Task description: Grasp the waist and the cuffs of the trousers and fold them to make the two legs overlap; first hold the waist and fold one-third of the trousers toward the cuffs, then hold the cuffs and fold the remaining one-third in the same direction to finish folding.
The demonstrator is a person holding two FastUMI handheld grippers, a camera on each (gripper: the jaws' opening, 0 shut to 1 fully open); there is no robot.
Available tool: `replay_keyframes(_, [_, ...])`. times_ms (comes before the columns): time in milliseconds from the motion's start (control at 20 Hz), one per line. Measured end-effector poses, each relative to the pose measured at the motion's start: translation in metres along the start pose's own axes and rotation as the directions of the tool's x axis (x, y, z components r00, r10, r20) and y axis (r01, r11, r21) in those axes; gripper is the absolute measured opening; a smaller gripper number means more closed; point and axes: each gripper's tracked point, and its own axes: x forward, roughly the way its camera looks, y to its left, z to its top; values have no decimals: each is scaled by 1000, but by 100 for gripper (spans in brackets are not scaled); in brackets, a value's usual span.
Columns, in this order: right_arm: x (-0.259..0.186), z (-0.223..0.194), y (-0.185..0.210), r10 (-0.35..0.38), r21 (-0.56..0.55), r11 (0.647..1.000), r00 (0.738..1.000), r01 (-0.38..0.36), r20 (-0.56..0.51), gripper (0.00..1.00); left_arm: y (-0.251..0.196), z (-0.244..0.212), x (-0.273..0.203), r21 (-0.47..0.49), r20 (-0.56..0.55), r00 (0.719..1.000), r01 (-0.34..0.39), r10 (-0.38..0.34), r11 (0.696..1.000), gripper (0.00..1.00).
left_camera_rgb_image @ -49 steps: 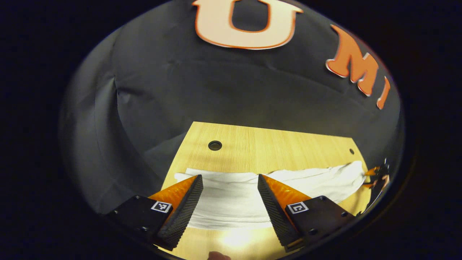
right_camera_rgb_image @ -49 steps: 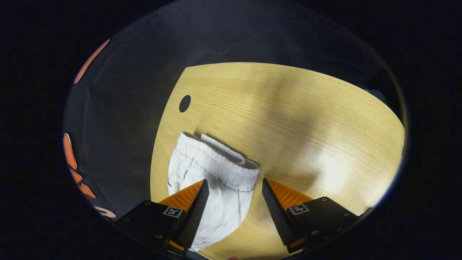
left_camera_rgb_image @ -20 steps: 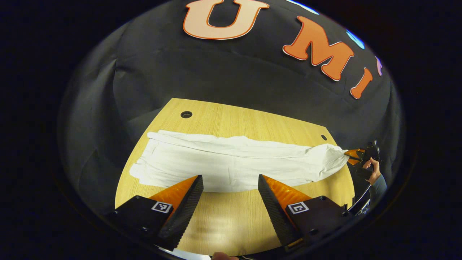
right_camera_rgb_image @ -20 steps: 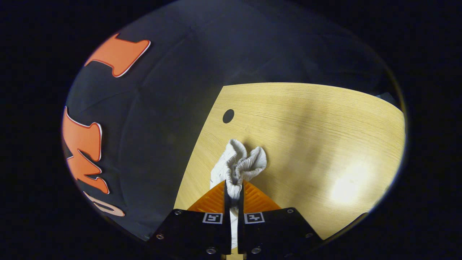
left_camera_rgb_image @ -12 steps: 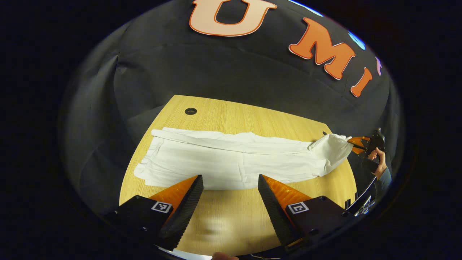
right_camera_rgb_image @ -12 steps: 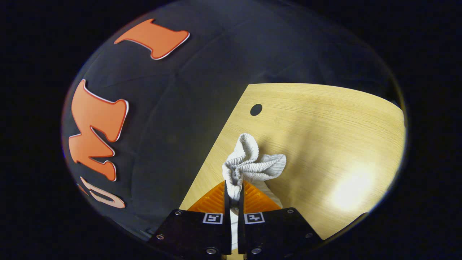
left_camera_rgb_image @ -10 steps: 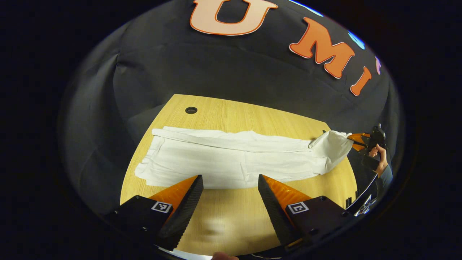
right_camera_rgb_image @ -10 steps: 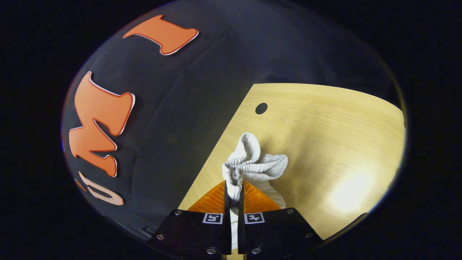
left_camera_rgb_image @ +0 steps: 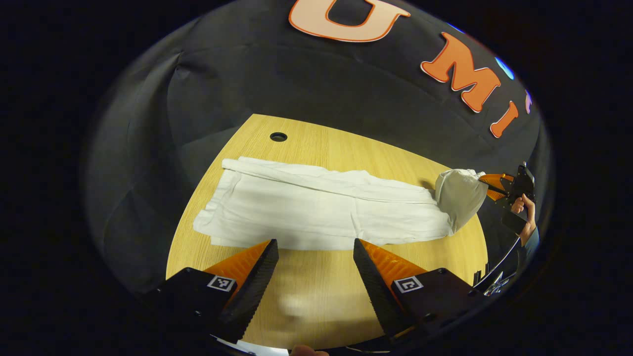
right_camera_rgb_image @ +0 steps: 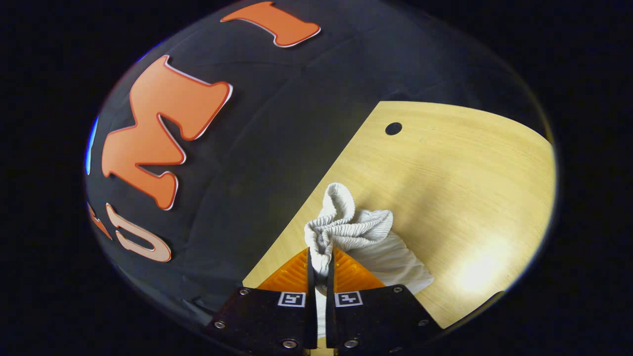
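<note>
Clamping the trousers' waist (right_camera_rgb_image: 346,230), right tongs (right_camera_rgb_image: 320,262) lift it; left tongs (left_camera_rgb_image: 315,257) gape before trousers (left_camera_rgb_image: 316,210).

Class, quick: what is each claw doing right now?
Left claw: open, holding nothing, above the table.
Right claw: shut on the trousers' waistband.

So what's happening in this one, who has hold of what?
A person is folding white trousers laid lengthwise on a wooden table. The right gripper is shut on the waistband, bunching its elastic and lifting that end off the table. In the left gripper view the raised waist end stands up at the far right. The left gripper hangs open above the near table edge, touching nothing. The cuffs lie flat.
</note>
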Motion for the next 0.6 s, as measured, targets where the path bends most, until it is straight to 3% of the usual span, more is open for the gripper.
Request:
replay_keyframes(300, [25,-54,36,1,-80,997,998,-5,-56,7,41,-2,10,-30,-20,1000,-16,15,999,100])
replay_keyframes(600, [39,-97,48,9,-152,988,992,-28,-123,7,76,-9,16,-75,-42,999,-29,26,997,100])
